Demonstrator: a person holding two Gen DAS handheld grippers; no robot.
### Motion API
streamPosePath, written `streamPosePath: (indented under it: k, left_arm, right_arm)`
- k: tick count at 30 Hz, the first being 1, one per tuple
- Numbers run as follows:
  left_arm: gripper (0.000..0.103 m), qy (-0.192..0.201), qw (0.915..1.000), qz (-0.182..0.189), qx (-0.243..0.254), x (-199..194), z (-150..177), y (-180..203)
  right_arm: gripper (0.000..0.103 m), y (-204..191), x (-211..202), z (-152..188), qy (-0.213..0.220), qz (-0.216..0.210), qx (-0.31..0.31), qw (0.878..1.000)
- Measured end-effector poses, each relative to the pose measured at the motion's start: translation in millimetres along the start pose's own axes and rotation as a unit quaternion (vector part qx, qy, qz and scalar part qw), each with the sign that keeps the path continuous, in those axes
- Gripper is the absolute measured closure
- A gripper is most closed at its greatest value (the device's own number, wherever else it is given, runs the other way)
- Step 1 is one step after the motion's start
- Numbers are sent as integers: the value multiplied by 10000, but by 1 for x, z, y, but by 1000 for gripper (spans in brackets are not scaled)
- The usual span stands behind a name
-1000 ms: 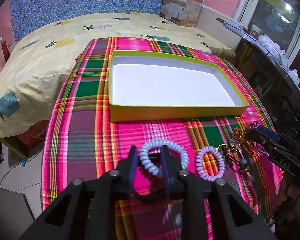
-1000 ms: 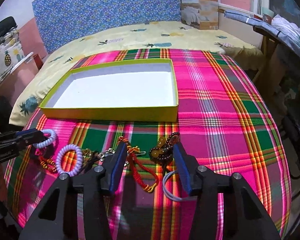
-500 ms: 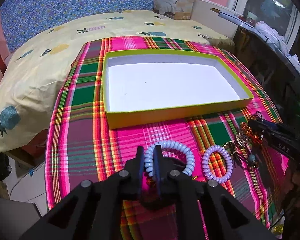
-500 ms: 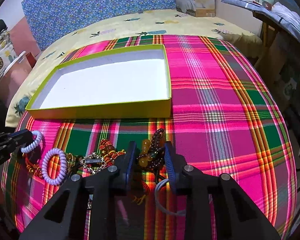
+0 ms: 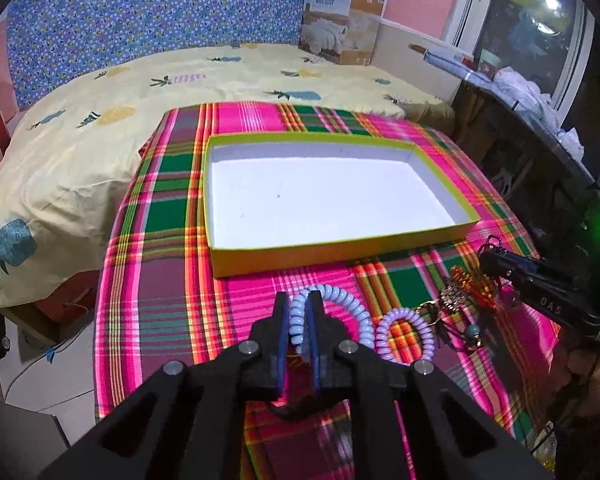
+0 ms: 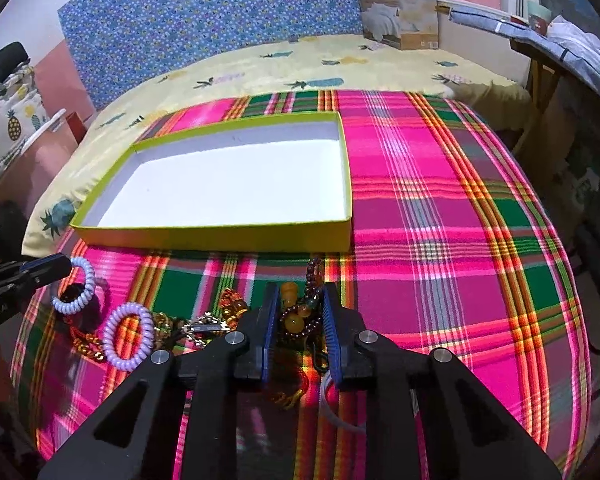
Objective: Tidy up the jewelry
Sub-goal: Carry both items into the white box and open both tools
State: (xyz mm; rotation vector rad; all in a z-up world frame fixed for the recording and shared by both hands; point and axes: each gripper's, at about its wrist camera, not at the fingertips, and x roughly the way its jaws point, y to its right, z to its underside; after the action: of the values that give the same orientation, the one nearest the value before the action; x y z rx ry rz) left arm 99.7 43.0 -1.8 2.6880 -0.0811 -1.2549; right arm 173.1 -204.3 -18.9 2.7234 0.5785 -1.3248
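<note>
My left gripper is shut on a pale blue coil bracelet, lifted slightly above the plaid cloth; it also shows in the right wrist view. My right gripper is shut on a dark beaded bracelet with amber beads. A lilac coil bracelet lies on the cloth beside a tangle of gold and red chains. An empty white tray with a yellow-green rim sits beyond both grippers.
The plaid-covered table stands against a bed with a pineapple-print sheet. A cardboard box leans at the far wall. A dark shelf with clutter is to the right. A white ring lies under my right gripper.
Both grippers closed from open: the left on the pale blue coil bracelet, the right on the dark beaded bracelet. Both have risen a little with their bracelets.
</note>
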Motion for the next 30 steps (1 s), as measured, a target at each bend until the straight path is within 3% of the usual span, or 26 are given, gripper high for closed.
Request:
streamPosePath:
  k: [9, 17, 30]
  left_arm:
    - [94, 269, 9996, 109, 18, -17, -12, 5]
    - [94, 384, 9993, 17, 2, -6, -37, -3]
    - [94, 244, 9987, -406, -178, 63, -92, -36]
  right_arm:
    - [82, -3, -20, -12, 253, -152, -58, 9995]
    - [82, -9, -18, -38, 407, -269, -277, 9984]
    - [81, -3, 67, -103, 143, -256, -549, 9981]
